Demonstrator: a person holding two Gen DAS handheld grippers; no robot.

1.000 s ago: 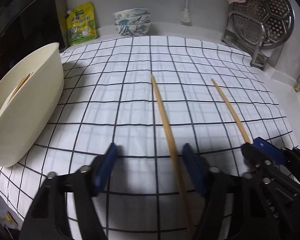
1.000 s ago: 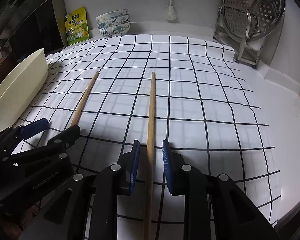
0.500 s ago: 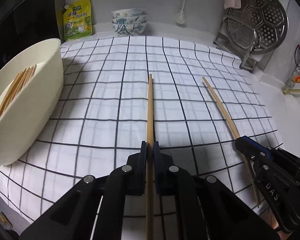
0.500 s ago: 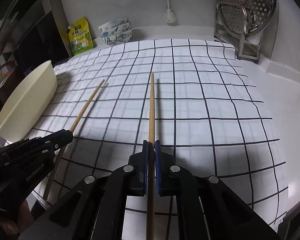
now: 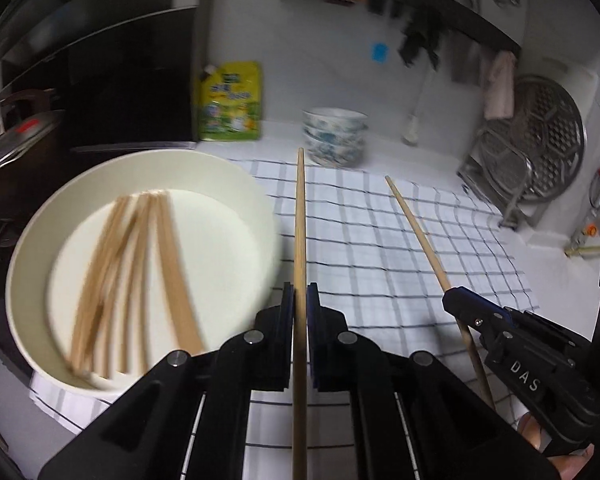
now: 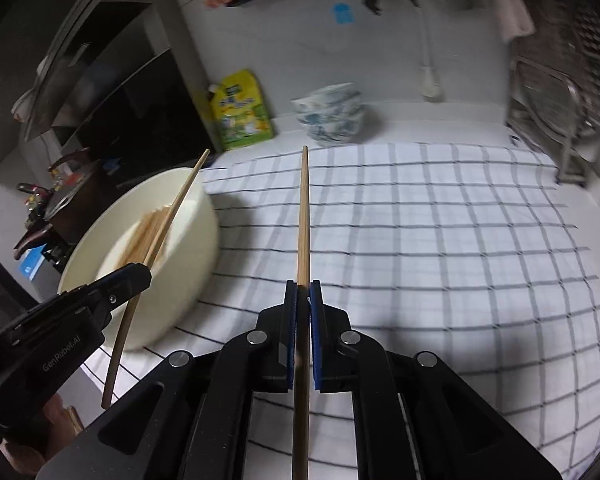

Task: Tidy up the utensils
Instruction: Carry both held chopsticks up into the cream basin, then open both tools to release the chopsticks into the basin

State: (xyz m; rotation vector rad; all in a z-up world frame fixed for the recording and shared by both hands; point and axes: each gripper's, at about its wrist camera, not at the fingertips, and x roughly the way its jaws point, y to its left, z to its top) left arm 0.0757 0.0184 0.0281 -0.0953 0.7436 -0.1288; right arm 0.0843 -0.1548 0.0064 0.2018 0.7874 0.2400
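Note:
My left gripper (image 5: 299, 300) is shut on a wooden chopstick (image 5: 299, 216) held in the air, pointing forward past the right rim of the cream bowl (image 5: 32, 240). Several chopsticks (image 5: 132, 264) lie in the bowl. My right gripper (image 6: 303, 300) is shut on a second chopstick (image 6: 303, 216), lifted above the checked cloth (image 6: 440, 240). In the left wrist view the right gripper (image 5: 460, 300) sits at the right with its chopstick (image 5: 416, 232). In the right wrist view the left gripper (image 6: 140, 276) holds its chopstick (image 6: 172, 208) over the bowl (image 6: 188, 280).
Stacked patterned bowls (image 5: 335, 136) and a yellow-green pouch (image 5: 230, 104) stand at the back of the counter. A metal steamer rack (image 5: 540, 148) stands at the back right. A dark appliance (image 5: 100, 80) is behind the bowl.
Both grippers shut on their chopsticks, lifted them off the cloth and swung left toward the bowl. The bowl's inside now shows.

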